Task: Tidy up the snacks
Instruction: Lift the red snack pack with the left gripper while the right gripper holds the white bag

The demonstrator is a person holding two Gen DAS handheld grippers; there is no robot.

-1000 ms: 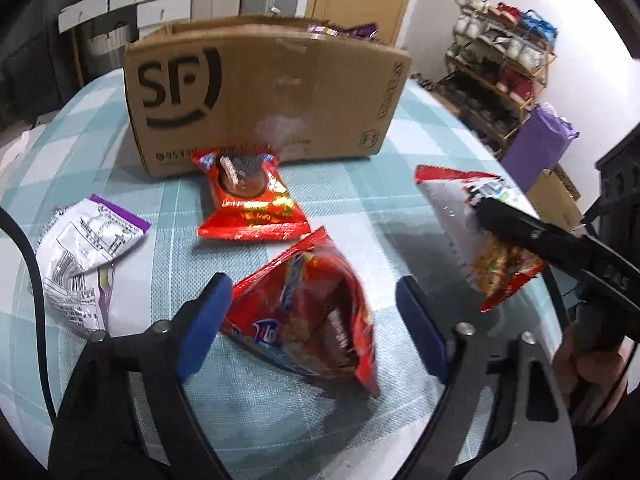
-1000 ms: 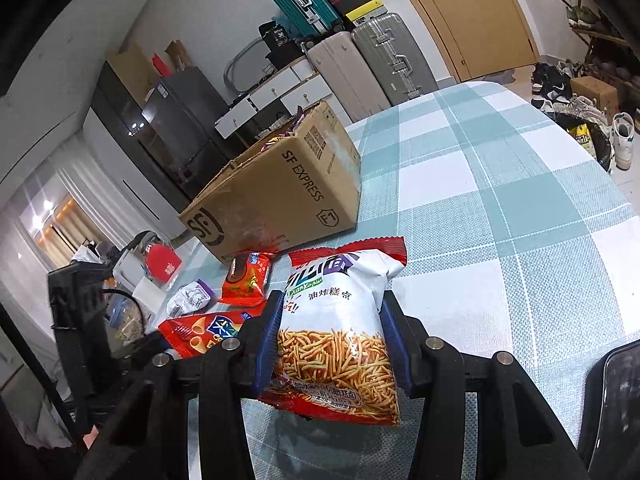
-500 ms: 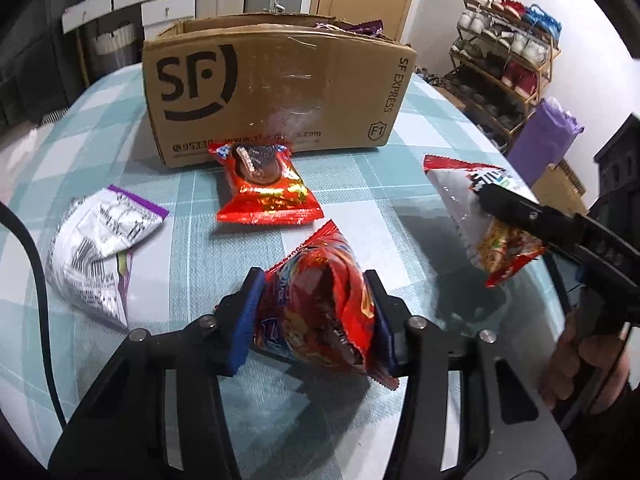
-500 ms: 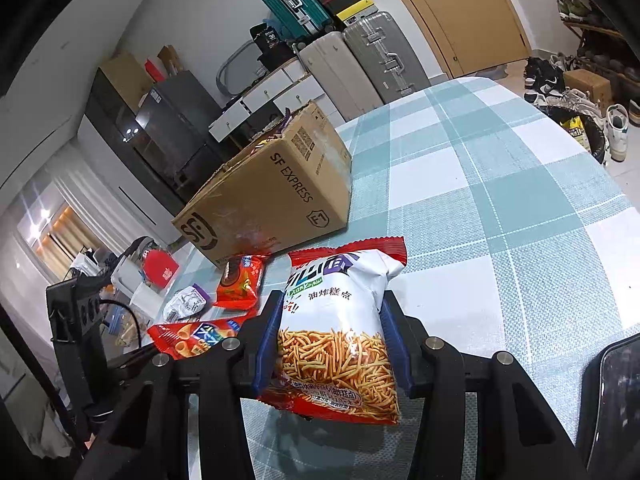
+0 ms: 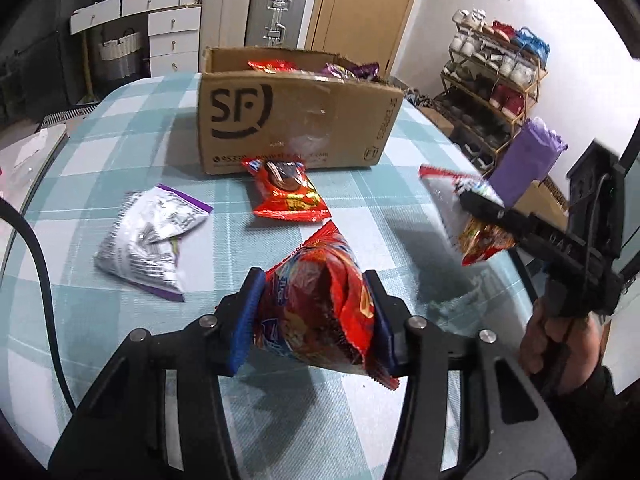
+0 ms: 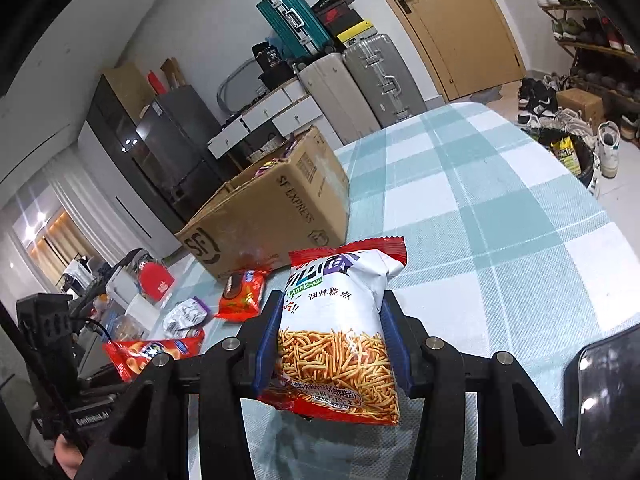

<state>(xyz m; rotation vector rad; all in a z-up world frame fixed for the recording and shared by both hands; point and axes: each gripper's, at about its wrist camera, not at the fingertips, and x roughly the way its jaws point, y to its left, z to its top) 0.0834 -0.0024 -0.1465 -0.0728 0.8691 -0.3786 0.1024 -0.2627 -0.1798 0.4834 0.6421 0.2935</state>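
Note:
My left gripper (image 5: 316,316) is shut on a red crisp bag (image 5: 320,304), squeezed between the blue pads and lifted off the checked tablecloth. My right gripper (image 6: 332,344) is shut on a white-and-red bag of fried sticks (image 6: 340,328), held above the table. That bag (image 5: 468,216) also shows at the right of the left wrist view. A brown SF cardboard box (image 5: 296,124) stands open at the far side with several snack packs inside. A red biscuit pack (image 5: 288,196) lies just in front of the box. A silver-and-purple pack (image 5: 152,236) lies to its left.
The round table (image 6: 500,208) has a teal-and-white checked cloth; its edge curves close on the right. Suitcases (image 6: 360,80) and drawers stand behind the box. A shoe rack (image 5: 496,80) and a purple bag (image 5: 524,160) are beyond the table's right edge.
My left gripper closed around the red crisp bag and lifted it from the cloth. The box's inside has come into sight. The right gripper has kept its bag nearly still.

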